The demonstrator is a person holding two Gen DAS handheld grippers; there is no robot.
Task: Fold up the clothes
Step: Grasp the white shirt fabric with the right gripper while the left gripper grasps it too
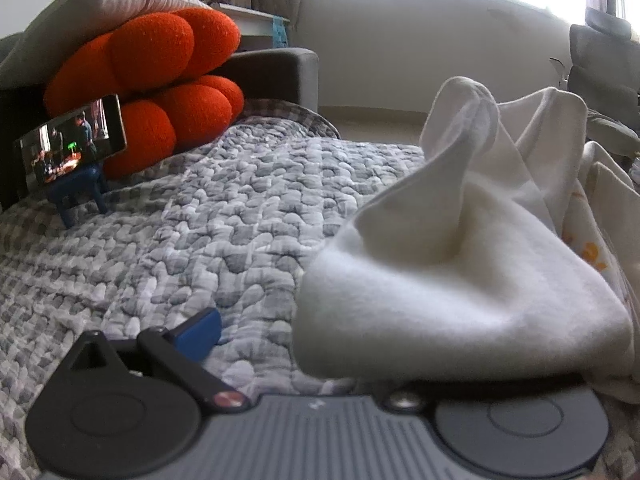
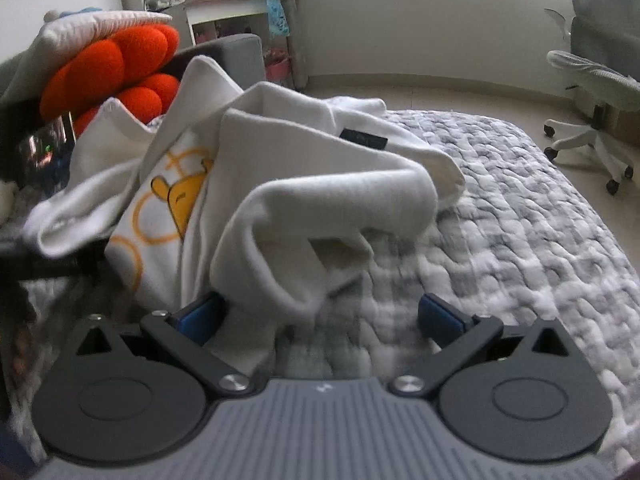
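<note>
Evidently, the white garment point(image 2: 280, 184) is bunched against one finger of the spread right gripper point(image 2: 322, 320), while the left gripper point(image 1: 320, 344), right finger buried, cannot be judged.

Low wrist views (shared white garment point(image 1: 460, 280))

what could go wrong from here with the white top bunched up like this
1. The white top lies in a heap on the quilt; a pinch could catch several layers, so it may not spread flat.
2. The right gripper is open with cloth against only one pad; closing now may grab a random fold, not an edge.
3. Cloth drapes over one side of the left gripper, hiding that finger, so snagging is possible.
</note>
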